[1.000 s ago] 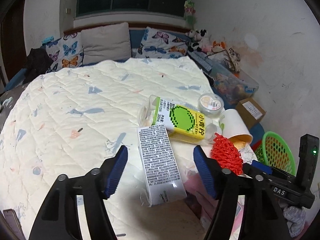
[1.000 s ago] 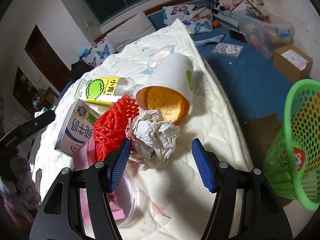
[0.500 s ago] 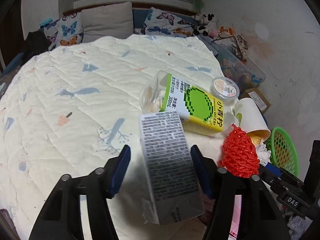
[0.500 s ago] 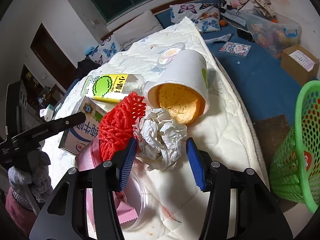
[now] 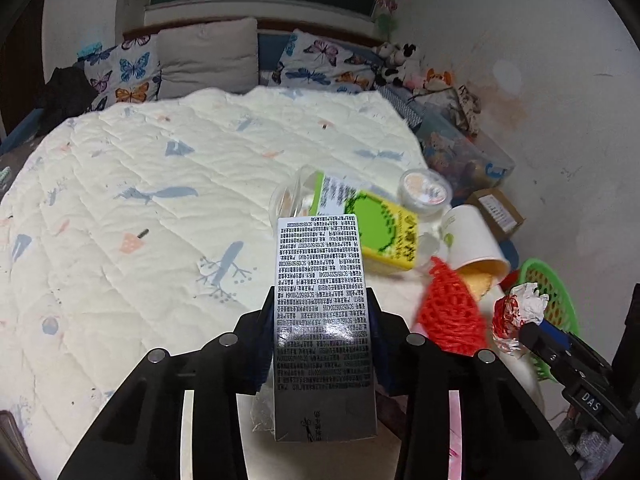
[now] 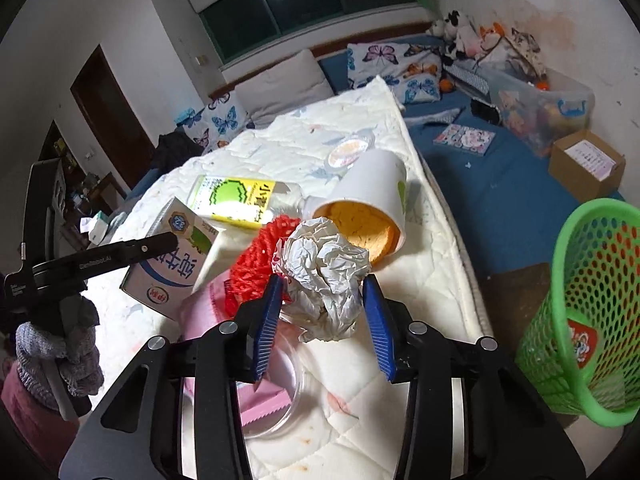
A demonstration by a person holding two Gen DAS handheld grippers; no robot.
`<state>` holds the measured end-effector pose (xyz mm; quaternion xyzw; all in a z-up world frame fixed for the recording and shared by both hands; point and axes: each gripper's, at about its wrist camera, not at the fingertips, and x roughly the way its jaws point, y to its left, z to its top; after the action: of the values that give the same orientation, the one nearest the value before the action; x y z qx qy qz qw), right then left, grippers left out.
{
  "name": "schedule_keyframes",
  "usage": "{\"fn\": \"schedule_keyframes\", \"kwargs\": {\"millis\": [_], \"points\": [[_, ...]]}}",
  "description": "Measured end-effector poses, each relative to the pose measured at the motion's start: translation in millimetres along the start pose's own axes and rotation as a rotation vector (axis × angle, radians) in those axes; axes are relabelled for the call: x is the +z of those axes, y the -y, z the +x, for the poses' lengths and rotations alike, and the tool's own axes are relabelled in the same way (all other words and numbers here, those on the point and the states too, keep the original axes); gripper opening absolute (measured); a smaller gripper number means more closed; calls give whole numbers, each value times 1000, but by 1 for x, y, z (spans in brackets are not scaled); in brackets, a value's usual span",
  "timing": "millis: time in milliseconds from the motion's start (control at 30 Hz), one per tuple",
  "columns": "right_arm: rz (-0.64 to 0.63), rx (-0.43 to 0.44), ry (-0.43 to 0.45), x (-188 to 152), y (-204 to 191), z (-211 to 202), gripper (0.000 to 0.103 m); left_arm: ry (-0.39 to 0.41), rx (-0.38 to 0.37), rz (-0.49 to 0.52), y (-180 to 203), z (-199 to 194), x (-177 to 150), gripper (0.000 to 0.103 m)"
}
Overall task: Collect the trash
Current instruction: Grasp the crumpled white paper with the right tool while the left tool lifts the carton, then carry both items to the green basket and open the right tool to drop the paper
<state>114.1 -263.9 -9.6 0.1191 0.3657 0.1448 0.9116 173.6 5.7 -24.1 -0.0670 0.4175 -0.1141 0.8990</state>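
The green mesh plastic basket [image 6: 592, 320] stands at three o'clock of the right hand-held gripper [image 6: 320, 308], which has just been closing and now clamps the crumpled white paper ball [image 6: 328, 276]; the left hand-held gripper [image 5: 322, 344], farther from the basket, has closed onto the white printed milk carton [image 5: 320, 304].

Milk carton [image 5: 322, 312] is up off the quilt, printed side showing, tilted away. Crumpled paper ball [image 6: 326, 276] is white with red specks. Behind it lie the red foam net [image 6: 256, 264], the tipped cup [image 6: 372, 196] with its orange inside, and the green-labelled bottle [image 6: 236, 198] on its side. A small lidded tub [image 6: 350, 148], probably sealed, sits farther back.
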Motion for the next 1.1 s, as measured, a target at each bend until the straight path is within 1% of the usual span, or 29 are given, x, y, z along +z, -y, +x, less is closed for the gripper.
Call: {"fn": "schedule_keyframes", "kwargs": {"millis": [200,333,433,533,667,767,833,967,1033,1100], "points": [[4,-17,40,0,7,-27,42,62,-39,38,18,-34,3,39],[21,-59,60,-2,21,-44,42,77,-82,80,39,-46,5,39],[54,-110,66,-6,41,-55,42,78,-125,120,62,-49,6,39],[100,-164,69,-13,68,-68,42,65,-163,153,86,-45,6,39],[141,-262,76,-21,107,-88,43,46,-211,207,122,-36,5,39],[178,-330,77,-27,137,-103,43,31,-258,258,157,-28,5,39],[204,-369,72,-31,156,-109,45,28,-273,288,175,-23,5,39],[241,-429,59,-38,187,-114,48,8,-309,335,208,-14,4,39],[255,-444,49,-42,198,-113,49,-6,-328,352,223,-8,4,39],[266,-454,48,-46,203,-113,53,-21,-343,367,238,0,4,39]]}}
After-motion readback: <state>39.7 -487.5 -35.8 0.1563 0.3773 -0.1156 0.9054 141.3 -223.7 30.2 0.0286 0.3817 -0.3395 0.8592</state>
